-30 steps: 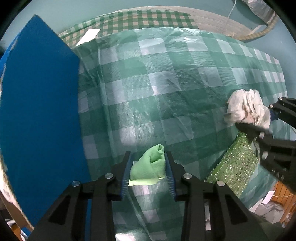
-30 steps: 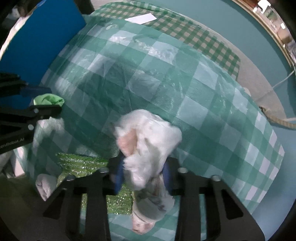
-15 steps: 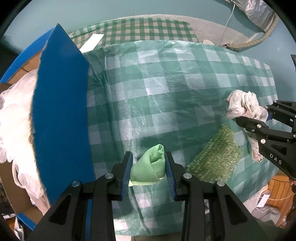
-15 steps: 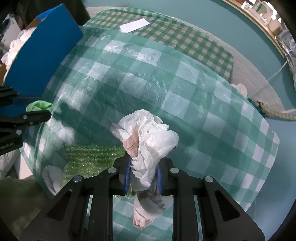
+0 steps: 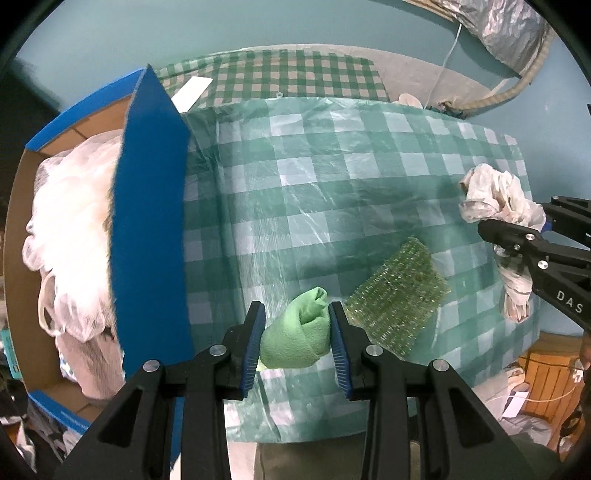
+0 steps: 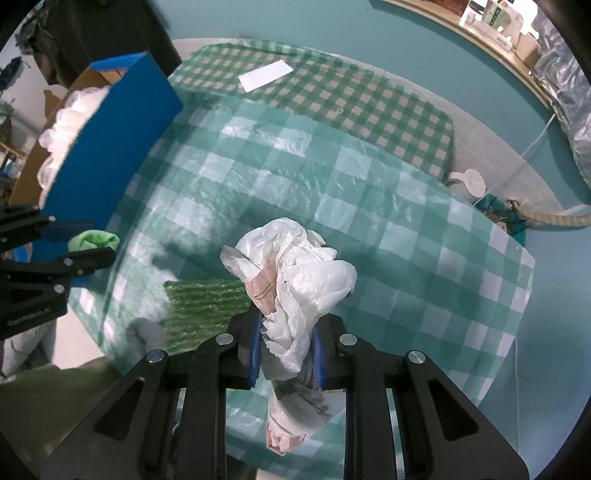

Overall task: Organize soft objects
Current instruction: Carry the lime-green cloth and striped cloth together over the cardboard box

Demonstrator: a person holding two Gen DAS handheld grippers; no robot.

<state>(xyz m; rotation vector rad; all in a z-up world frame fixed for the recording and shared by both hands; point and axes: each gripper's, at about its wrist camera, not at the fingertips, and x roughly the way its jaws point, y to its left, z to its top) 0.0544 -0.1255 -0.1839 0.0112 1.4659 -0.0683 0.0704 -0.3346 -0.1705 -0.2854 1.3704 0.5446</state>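
My left gripper (image 5: 297, 332) is shut on a folded green cloth (image 5: 299, 338) and holds it above the near edge of the checked table (image 5: 332, 177). It also shows in the right wrist view (image 6: 94, 240). My right gripper (image 6: 286, 354) is shut on a crumpled white plastic bag (image 6: 295, 273), lifted above the table; the bag also shows in the left wrist view (image 5: 496, 201). A glittery green scrub pad (image 5: 400, 295) lies flat on the table between the two grippers. A blue cardboard box (image 5: 147, 221) with white soft things (image 5: 70, 240) in it stands at the table's left.
A white paper slip (image 6: 266, 75) lies on the far checked cloth. A rope (image 5: 495, 98) and a silver duct (image 5: 491, 26) lie at the back right. A wooden crate (image 5: 546, 373) and clutter sit on the floor at the right.
Both grippers have risen and pulled back from the table with their loads. The open box at the left has come into view.
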